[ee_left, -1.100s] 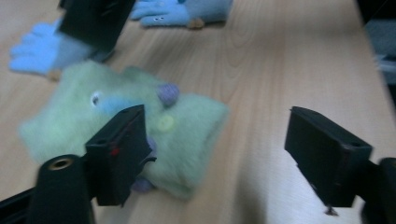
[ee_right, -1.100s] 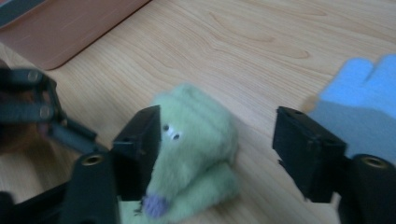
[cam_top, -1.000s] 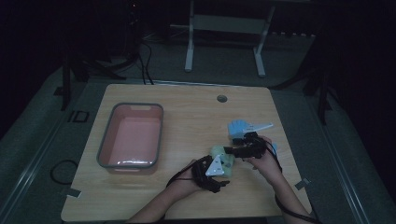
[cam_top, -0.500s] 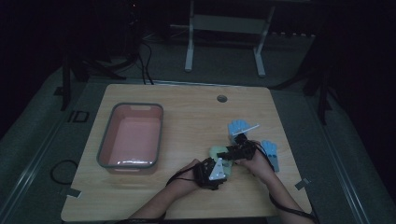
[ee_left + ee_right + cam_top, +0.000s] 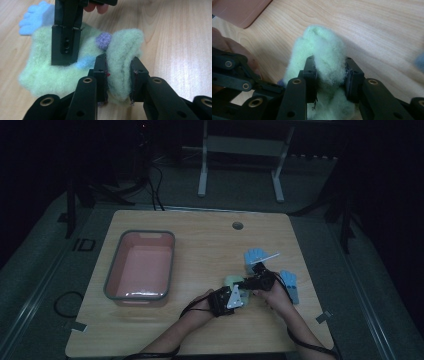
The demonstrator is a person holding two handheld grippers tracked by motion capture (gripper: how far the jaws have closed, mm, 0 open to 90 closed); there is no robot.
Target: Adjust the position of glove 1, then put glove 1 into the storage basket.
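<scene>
Both grippers pinch a fuzzy pale-green felt piece (image 5: 82, 65) on the wooden counter (image 5: 210, 240): left gripper (image 5: 117, 75) and right gripper (image 5: 329, 75) jaws have just closed on opposite folds, seemingly to lift it together.

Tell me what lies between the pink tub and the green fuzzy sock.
Nothing: in the high view the stretch from the pink tub to the green fuzzy sock is bare wooden table.

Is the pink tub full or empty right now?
Empty: the pink tub shows only its bare floor in the high view; the fluffy green piece lies outside it.
</scene>
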